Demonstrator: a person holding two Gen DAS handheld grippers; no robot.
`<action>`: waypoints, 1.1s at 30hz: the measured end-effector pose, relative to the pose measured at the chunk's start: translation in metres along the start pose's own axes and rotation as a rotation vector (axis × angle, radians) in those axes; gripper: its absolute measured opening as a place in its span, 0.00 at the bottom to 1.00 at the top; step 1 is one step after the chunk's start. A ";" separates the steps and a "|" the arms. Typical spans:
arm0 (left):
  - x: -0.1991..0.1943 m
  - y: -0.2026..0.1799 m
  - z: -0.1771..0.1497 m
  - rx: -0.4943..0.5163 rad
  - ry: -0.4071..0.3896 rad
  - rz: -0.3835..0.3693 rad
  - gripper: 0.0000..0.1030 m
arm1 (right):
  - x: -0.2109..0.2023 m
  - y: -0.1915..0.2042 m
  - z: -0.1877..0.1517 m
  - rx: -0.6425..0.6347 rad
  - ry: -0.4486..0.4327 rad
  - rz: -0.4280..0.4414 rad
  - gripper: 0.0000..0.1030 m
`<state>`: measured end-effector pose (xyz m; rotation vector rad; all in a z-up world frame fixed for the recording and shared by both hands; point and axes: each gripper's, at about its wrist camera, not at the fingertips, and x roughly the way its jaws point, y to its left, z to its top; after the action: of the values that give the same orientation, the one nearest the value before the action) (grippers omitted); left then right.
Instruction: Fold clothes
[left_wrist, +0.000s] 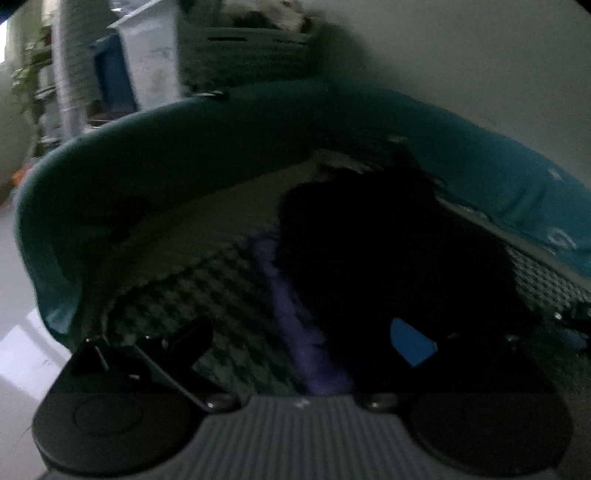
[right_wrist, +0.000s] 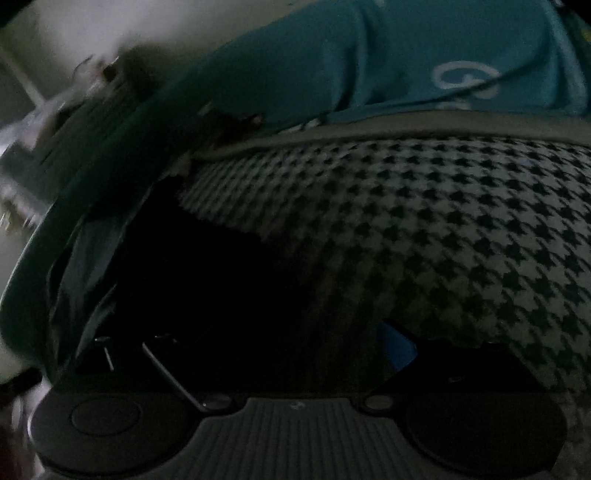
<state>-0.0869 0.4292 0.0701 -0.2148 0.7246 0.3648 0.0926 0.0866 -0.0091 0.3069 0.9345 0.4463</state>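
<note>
Black garment (left_wrist: 388, 251) runs lengthwise away across houndstooth cover (right_wrist: 424, 229); both tongs (left_wrist: 301, 339) (right_wrist: 280, 339) spread, empty.

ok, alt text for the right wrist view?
Dim, blurred fisheye view: the right gripper, open with nothing between its fingers, points down at a black-and-white houndstooth cover. A dark garment lies at left on the cover, and teal fabric with a white print runs along the top.
</note>
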 end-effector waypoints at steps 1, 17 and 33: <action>0.002 0.002 0.003 -0.011 -0.009 0.036 1.00 | 0.003 0.001 0.002 0.009 -0.022 -0.021 0.90; 0.090 0.059 0.050 -0.327 0.057 0.604 1.00 | 0.049 0.032 0.034 -0.062 -0.325 -0.316 0.90; 0.147 0.053 0.034 -0.466 0.103 0.539 1.00 | 0.114 0.051 0.044 -0.112 -0.285 -0.389 1.00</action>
<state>0.0143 0.5255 -0.0085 -0.4824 0.7867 1.0462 0.1760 0.1845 -0.0422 0.0789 0.6657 0.0915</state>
